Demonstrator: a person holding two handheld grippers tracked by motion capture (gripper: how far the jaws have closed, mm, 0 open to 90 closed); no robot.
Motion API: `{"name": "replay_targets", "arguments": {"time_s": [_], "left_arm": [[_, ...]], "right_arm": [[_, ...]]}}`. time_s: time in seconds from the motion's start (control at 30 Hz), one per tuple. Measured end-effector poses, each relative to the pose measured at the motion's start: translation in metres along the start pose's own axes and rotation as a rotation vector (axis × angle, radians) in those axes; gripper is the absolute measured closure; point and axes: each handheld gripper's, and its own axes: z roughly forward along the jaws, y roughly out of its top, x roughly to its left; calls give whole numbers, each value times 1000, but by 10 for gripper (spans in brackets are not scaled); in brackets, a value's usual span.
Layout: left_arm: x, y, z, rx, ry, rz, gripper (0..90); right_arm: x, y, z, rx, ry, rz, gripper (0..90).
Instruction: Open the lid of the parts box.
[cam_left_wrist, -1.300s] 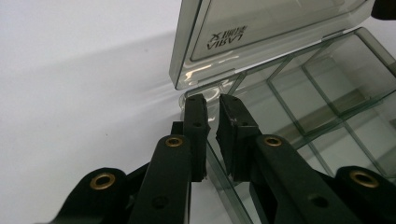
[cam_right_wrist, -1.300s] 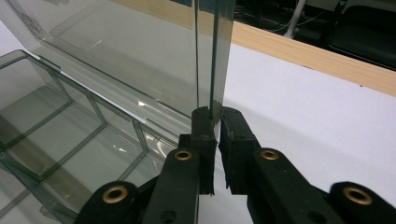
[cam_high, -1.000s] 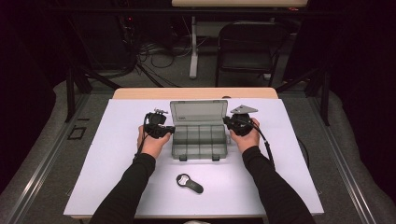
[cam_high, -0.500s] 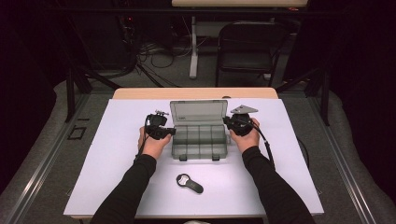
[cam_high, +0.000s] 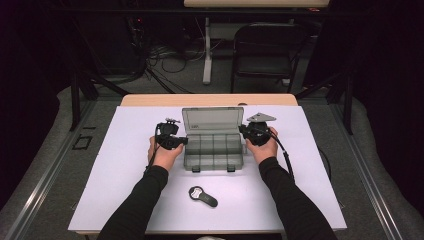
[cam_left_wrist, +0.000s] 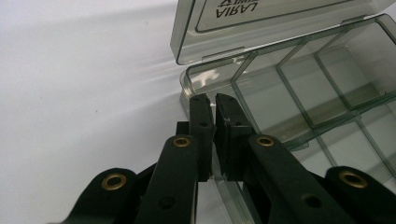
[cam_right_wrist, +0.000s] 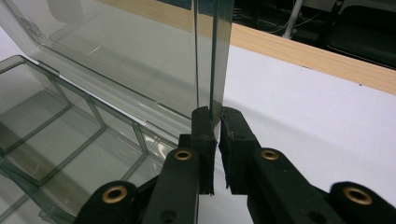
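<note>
A smoky clear compartment box (cam_high: 212, 152) lies mid-table with its lid (cam_high: 212, 120) raised at the back. My left gripper (cam_high: 184, 141) is at the box's left side, shut on the left wall of the box (cam_left_wrist: 299, 93); the wall's rim runs between the closed jaws of the left gripper (cam_left_wrist: 214, 100). My right gripper (cam_high: 244, 131) is at the lid's right end. In the right gripper view, the right gripper (cam_right_wrist: 218, 114) is shut on the lid's side edge (cam_right_wrist: 214, 51), which stands upright above the empty compartments (cam_right_wrist: 70, 135).
A small black tool with a round pale end (cam_high: 202, 196) lies on the white table cover (cam_high: 125, 190) in front of the box. A wooden table edge (cam_high: 210, 100) runs behind it. A dark chair (cam_high: 267, 45) and cables stand beyond the table.
The left gripper has edged slightly right against the box's side. The lid and right gripper stay about where they were.
</note>
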Motion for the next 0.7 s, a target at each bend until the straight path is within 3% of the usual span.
{"name": "replay_targets", "arguments": {"time_s": [0.7], "left_arm": [[-2, -2, 0, -12, 14, 21, 855]], "right_arm": [[1, -1, 1, -6, -10, 13, 847]]}}
